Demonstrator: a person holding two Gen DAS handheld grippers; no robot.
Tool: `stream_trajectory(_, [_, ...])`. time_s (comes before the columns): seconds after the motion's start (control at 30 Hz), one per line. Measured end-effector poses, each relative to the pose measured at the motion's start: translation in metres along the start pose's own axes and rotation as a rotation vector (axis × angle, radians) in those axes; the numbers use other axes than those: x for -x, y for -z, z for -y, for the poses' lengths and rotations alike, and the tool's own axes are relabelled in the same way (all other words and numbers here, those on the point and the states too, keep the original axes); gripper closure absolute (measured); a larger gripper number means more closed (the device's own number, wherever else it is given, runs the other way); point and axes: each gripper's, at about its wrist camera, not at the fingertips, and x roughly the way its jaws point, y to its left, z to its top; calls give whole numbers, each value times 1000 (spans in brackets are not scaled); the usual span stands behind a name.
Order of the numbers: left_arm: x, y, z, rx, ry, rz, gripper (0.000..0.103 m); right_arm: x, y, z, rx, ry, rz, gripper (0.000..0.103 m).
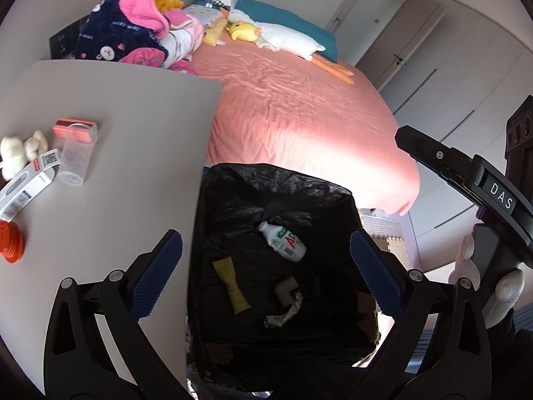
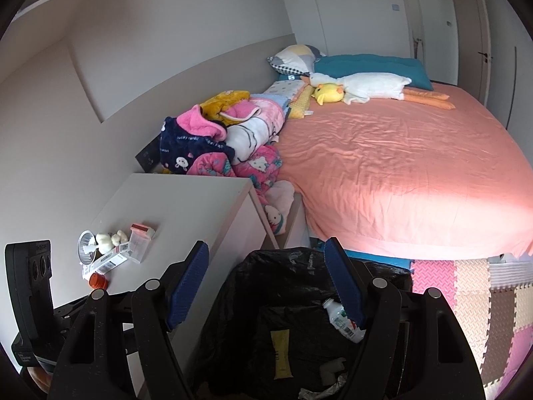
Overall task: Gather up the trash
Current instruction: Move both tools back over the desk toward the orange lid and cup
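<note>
Both hands empty over the bin

My left gripper [image 1: 266, 273] and right gripper [image 2: 269, 286] gape above the trash bag [image 1: 233, 193]; the clear cup [image 1: 75, 156], far left, looks light and crushable: pinch mid-wall.

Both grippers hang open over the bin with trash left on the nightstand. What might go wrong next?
1. The clear cup lies on its side against the white carton; a grab may roll it off the nightstand.
2. The bin liner sags near the left gripper and might snag.
</note>
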Motion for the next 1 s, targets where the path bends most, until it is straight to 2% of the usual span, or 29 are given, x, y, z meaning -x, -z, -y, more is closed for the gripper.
stream_trajectory(1.0, [55, 33, -104, 217, -234, 109, 6, -76, 9, -115, 177, -183, -134, 31])
